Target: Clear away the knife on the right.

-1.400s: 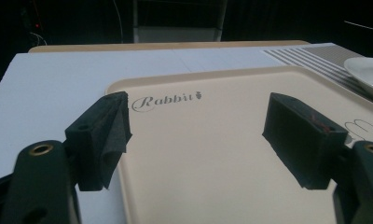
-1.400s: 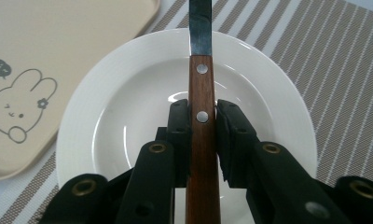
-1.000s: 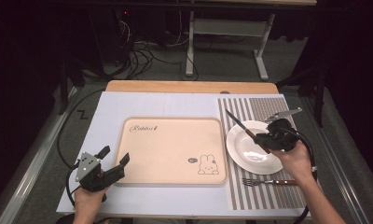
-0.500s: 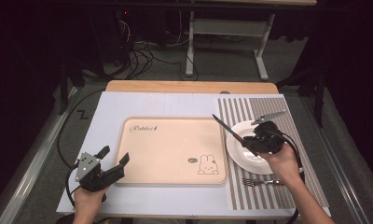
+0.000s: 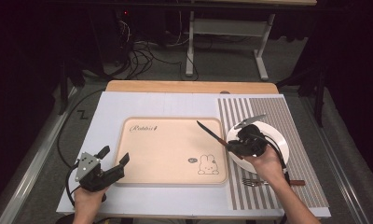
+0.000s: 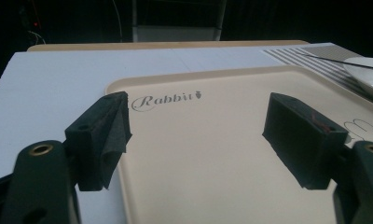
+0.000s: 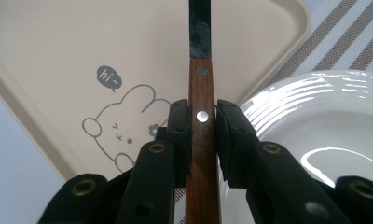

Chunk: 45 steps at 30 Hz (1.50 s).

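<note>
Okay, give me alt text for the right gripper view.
The right tool clamps a knife by its wooden handle, blade pointing away over a beige tray with a rabbit drawing. A white plate lies at right.

The knife (image 7: 202,93) runs off the right gripper view at twelve o'clock, its tip cut away (its handle end leaves at six). The plate (image 6: 369,77) is clipped at three o'clock in the left gripper view.

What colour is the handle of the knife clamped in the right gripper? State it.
Reddish-brown wood with silver rivets: the knife handle, clearest in the right gripper view, sits between the right gripper pads.
</note>
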{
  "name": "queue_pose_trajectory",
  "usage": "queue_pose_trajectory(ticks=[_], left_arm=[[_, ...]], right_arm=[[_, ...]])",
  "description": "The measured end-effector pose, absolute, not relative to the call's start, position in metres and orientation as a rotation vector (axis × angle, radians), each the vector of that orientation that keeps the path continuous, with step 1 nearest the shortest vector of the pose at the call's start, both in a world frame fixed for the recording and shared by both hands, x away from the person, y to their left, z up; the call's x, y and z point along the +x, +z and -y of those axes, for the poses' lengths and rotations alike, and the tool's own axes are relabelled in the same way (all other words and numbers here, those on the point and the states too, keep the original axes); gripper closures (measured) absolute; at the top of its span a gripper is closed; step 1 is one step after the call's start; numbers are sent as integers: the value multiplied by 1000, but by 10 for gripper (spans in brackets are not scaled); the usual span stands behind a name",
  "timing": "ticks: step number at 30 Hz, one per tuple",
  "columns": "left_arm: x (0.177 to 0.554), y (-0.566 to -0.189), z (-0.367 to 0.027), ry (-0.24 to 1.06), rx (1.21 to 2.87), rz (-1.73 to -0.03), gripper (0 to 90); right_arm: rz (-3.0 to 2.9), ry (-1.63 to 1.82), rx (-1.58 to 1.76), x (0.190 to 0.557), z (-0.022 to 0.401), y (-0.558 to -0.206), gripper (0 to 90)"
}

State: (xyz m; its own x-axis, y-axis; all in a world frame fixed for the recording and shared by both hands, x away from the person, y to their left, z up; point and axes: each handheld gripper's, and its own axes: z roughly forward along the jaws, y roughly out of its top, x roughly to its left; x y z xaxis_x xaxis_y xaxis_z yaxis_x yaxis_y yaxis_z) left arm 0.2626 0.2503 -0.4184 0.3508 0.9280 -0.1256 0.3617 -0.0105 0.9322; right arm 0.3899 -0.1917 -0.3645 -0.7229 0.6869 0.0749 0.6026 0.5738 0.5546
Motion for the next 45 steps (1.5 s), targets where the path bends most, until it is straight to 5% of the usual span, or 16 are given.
queue_pose_trajectory(ticks=[20, 45], left_arm=[[262, -419, -249, 682, 1582, -1192, 233], [261, -418, -250, 685, 1578, -1201, 233]], right_arm=[[-2734, 708, 1005, 390, 142, -392, 782], [-2754, 643, 982, 384, 129, -416, 747]])
